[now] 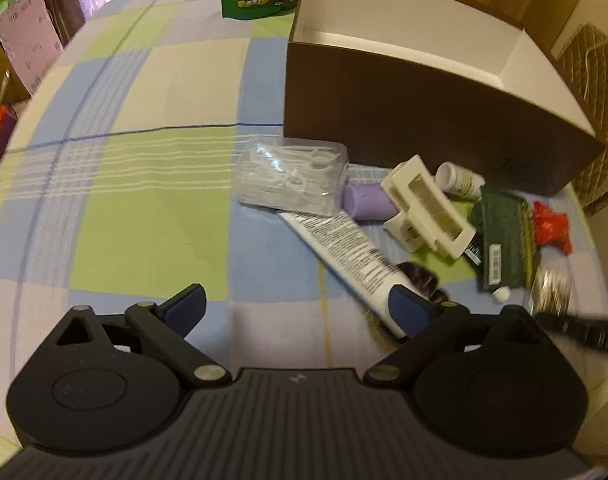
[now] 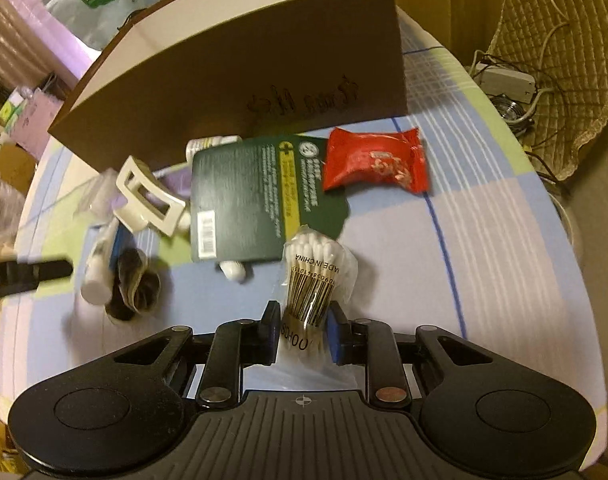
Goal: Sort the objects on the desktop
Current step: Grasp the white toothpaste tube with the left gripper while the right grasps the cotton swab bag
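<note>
Left wrist view: the left tool hangs spread wide over the checked-cloth surface, a white printed tube touching its right pad; the brown cardboard box stands at one o'clock.

Right wrist view: the right tool pinches a clear packet of cotton swabs; a red sachet lies at one o'clock.

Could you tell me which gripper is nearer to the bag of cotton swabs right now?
Right. The right gripper has the cotton swab bag between its pads, closed on it. The left gripper is open over the white tube, off to the side.
</note>
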Available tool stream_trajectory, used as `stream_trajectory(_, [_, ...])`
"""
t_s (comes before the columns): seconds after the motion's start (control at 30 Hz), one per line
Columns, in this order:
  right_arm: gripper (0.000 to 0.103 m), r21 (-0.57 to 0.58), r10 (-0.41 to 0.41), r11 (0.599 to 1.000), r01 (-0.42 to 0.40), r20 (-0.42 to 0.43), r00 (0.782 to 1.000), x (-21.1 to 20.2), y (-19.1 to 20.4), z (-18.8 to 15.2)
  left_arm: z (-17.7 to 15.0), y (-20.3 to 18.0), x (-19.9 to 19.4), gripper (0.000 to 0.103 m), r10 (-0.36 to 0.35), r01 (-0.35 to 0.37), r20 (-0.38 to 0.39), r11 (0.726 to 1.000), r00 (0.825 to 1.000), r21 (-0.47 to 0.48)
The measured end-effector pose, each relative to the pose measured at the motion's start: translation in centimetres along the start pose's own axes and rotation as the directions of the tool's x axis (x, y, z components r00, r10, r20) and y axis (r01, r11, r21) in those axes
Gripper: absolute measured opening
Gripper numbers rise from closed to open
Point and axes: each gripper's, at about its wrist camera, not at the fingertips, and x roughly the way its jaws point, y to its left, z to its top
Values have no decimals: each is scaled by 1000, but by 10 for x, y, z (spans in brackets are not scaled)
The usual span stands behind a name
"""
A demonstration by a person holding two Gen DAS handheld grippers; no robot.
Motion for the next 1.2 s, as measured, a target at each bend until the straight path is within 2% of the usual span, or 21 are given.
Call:
stream_trajectory(0.2, [27, -8, -43, 999, 43, 28, 999, -11, -10, -3, 18, -6, 20, 95, -50, 50, -2, 996, 999, -72])
stream_trajectory(0.3, [27, -12, -43, 999, 43, 31, 999, -14, -14, -2, 24, -8, 32, 89, -55, 54, -10, 995, 998, -80])
stream_trajectory(0.37, [27, -23, -35, 999, 36, 23, 999, -15, -16, -1, 24, -8, 41, 65, -62, 60, -27, 995, 998, -81])
stream_trajectory(0.4, [27, -35, -31, 999, 31, 18, 999, -15, -16, -2, 23, -6, 44, 61, -72, 69, -35, 994, 997, -83])
stream_trajectory(0.47, [27, -60, -24, 998, 24, 9, 1000, -14, -15, -2, 18, 0, 45, 36, -117, 112, -40, 988, 992, -109])
stream_trajectory(0.5, [27, -75, -19, 997, 19, 2, 1000, -13, -14, -2, 14, 3, 44, 35, -130, 124, -43, 986, 991, -115])
stream_trajectory(0.57, [27, -101, -9, 995, 8, -13, 1000, -10, -13, -2, 3, 9, 39, 26, -110, 105, -63, 991, 992, -81])
stream_trajectory(0.73, [27, -164, -6, 986, 1, -28, 1000, -5, -9, 0, -23, 25, 22, 29, -86, 84, -81, 996, 993, -29])
stream_trajectory(0.8, [30, -183, -10, 983, 3, -36, 999, -2, -8, 1, -27, 25, 19, 41, -68, 68, -71, 998, 995, -12])
stream_trajectory(0.83, [54, -192, -17, 981, 9, -38, 999, -1, -7, 1, -27, 24, 19, 46, -61, 61, -62, 998, 996, -6])
stream_trajectory(0.87, [82, -205, -33, 978, 26, -31, 999, -2, -6, 0, -26, 21, 21, 46, -60, 60, -54, 998, 997, 2])
stream_trajectory(0.93, [84, -254, -42, 966, 40, -3, 999, -4, -2, -3, -25, 16, 25, 46, -53, 55, -54, 998, 997, 25])
stream_trajectory(1.0, [84, -279, -42, 959, 38, -8, 999, -5, -2, -5, -27, 10, 32, 47, -24, 28, -66, 997, 998, 68])
stream_trajectory(1.13, [84, -297, -30, 954, 23, -20, 999, -2, -2, -9, -37, -1, 33, 46, 31, -24, -39, 983, 999, 183])
stream_trajectory(1.2, [83, -319, -32, 948, 23, -22, 999, -1, -1, -11, -41, 1, 31, 38, 27, -20, -37, 983, 999, 184])
